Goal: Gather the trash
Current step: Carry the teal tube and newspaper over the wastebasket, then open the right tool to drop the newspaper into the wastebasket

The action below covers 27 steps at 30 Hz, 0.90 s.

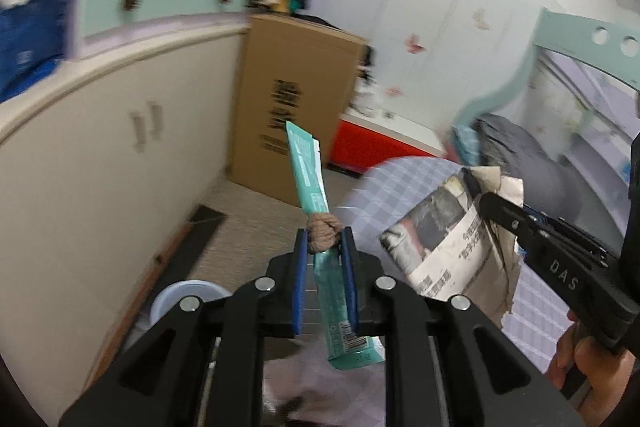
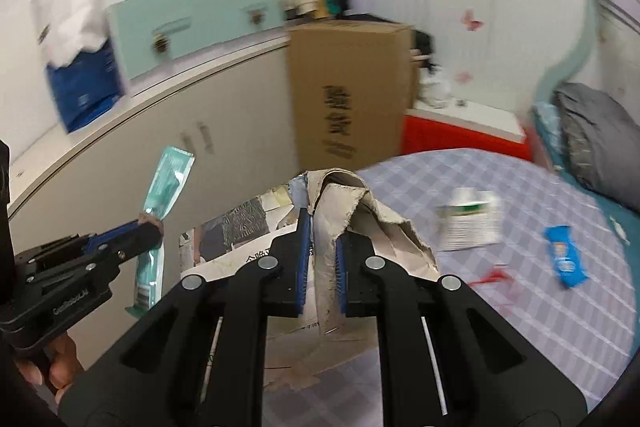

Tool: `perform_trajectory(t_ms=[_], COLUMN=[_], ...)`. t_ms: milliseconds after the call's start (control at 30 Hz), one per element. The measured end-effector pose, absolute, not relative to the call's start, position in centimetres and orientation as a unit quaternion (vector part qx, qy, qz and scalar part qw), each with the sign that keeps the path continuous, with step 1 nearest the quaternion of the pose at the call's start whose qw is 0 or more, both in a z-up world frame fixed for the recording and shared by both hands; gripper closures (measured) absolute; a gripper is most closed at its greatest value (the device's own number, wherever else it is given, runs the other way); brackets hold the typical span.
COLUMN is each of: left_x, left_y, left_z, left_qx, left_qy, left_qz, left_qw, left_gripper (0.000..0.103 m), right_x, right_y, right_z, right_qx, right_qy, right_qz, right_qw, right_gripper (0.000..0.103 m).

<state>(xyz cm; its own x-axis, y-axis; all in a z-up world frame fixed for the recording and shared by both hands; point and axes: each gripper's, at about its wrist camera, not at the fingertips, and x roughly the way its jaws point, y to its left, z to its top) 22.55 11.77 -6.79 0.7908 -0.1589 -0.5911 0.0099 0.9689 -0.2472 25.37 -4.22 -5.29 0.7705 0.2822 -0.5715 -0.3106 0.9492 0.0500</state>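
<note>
My left gripper (image 1: pixel 325 241) is clamped on a teal wrapper (image 1: pixel 310 167) and a brown wad (image 1: pixel 322 229); my right gripper (image 2: pixel 322 227) pinches crumpled newspaper (image 2: pixel 352 211), both above a checked bed (image 2: pixel 540 307). A blue packet (image 2: pixel 565 259) and white packet (image 2: pixel 468 223) lie farther on the bed. Beyond: cream cabinet (image 1: pixel 100 155), cardboard box (image 2: pixel 348 91), red chest (image 2: pixel 460 137).

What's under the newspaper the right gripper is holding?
The newspaper, clamped in the right gripper, hangs above the checked bedsheet. Whatever lies directly beneath it is covered.
</note>
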Motion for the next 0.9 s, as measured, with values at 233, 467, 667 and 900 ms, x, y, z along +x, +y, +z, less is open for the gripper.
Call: perform_trajectory(t_ms=[233, 467, 667, 900], left_x=[20.0, 20.4, 22.1, 25.0], left_y=[20.2, 26.5, 29.4, 30.2], left_z=[-9.4, -14.4, -20.4, -28.1], left_qx=[-0.107, -0.142, -0.167, -0.168], left_qy=[0.321, 0.358, 0.402, 0.462], left_qz=[0.048, 0.090, 0.097, 0.103], left_qw=[0.940, 0.919, 0.895, 0.865], left_gripper=[0.087, 0.087, 0.087, 0.087], right_x=[26.1, 27.4, 29.3, 32.3], right_y=[6.5, 14.4, 17.2, 18.4], right_z=[-9.3, -15.6, -22.8, -30.1], right_qx=[-0.062, -0.104, -0.111, -0.110], right_qy=[0.331, 0.375, 0.437, 0.488], right_qz=[0.223, 0.246, 0.241, 0.217], right_qw=[0.915, 0.888, 0.860, 0.839], right_gripper=[0.091, 0.091, 0.091, 0.091])
